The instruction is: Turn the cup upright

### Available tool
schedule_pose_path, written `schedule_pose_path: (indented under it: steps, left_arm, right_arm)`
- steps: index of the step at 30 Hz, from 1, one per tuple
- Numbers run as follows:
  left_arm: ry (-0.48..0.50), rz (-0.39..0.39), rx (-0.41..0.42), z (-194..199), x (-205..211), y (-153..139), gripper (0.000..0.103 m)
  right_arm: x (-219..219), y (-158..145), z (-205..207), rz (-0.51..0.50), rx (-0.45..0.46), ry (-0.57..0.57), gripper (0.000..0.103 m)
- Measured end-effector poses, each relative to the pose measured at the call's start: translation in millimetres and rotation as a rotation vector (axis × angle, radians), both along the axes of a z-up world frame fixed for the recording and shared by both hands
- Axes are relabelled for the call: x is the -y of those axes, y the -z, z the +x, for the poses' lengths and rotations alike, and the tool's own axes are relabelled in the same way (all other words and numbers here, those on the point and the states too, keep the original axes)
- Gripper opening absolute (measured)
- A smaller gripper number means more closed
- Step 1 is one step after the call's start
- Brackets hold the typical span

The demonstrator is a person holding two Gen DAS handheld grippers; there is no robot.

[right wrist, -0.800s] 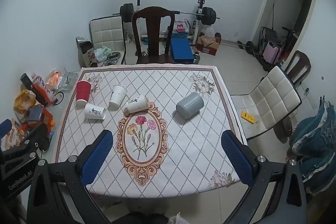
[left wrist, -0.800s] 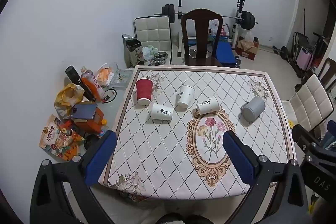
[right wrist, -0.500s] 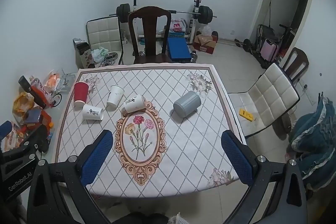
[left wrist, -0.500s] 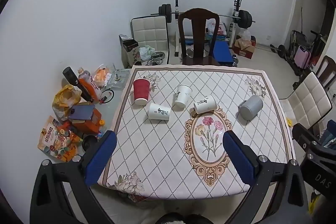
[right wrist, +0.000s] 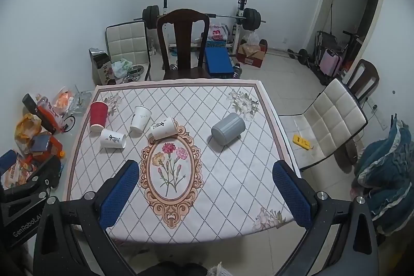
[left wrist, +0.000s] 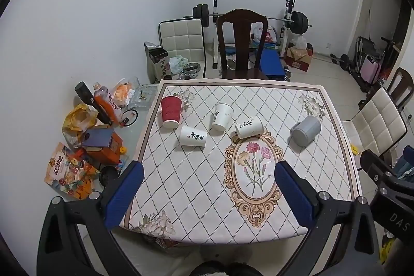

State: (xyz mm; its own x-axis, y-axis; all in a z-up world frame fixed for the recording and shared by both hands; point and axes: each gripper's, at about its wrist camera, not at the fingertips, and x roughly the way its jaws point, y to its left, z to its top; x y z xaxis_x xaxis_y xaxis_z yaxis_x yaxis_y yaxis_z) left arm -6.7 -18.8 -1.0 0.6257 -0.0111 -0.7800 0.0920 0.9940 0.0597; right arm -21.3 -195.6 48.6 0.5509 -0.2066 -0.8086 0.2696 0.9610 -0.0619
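Several cups sit on the patterned tablecloth (left wrist: 181,172). A red cup (left wrist: 170,111) and a white cup (left wrist: 222,113) stand upside down at the far left. Two white printed cups (left wrist: 193,136) (left wrist: 249,127) and a grey cup (left wrist: 306,130) lie on their sides. In the right wrist view the same cups show: red (right wrist: 98,113), white (right wrist: 140,118), lying white ones (right wrist: 113,139) (right wrist: 164,128), grey (right wrist: 228,128). My left gripper (left wrist: 207,188) and right gripper (right wrist: 204,192) are both open and empty, held high above the table's near edge, far from the cups.
A dark wooden chair (left wrist: 242,43) stands behind the table, white padded chairs at the right (right wrist: 333,118) and back left (left wrist: 182,40). Bags and snack packets (left wrist: 85,136) litter the floor left of the table. A barbell rack (right wrist: 240,14) stands at the back wall.
Both grippers have drawn back and up a little; the table and cups look smaller and farther. The cups have not moved.
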Motion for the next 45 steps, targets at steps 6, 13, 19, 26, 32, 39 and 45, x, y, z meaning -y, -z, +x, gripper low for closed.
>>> schedule_pose_path:
  steps: [6,13,19,26,32,39,45]
  left_arm:
    - [0.002,-0.005,-0.004,0,0,0,0.103]
    - [0.002,-0.007,-0.001,1,-2,-1,0.103]
    - [0.001,-0.006,0.001,2,-1,-4,0.103]
    - [0.001,-0.008,-0.001,2,-1,-5,0.103]
    - [0.002,-0.008,0.003,1,-2,-5,0.103]
    - [0.004,-0.008,0.007,1,-4,-11,0.103]
    - [0.003,-0.010,0.010,2,-5,-16,0.103]
  right_arm:
    - [1,1,-2,0.001,0.000,-0.001,0.103]
    - [-1,1,-1,0.000,0.002,-0.001,0.103]
    - [-1,0,-1,0.005,-0.001,-0.002,0.103]
    - [-5,-1,-3,0.005,-0.003,-0.003,0.103]
    - [-5,-2,-6,0.010,-0.002,-0.003,0.103]
    - [-4,-2,-7,0.008,-0.003,-0.003,0.103]
    - [-4,-3,-7,0.010,-0.003,-0.003,0.103]
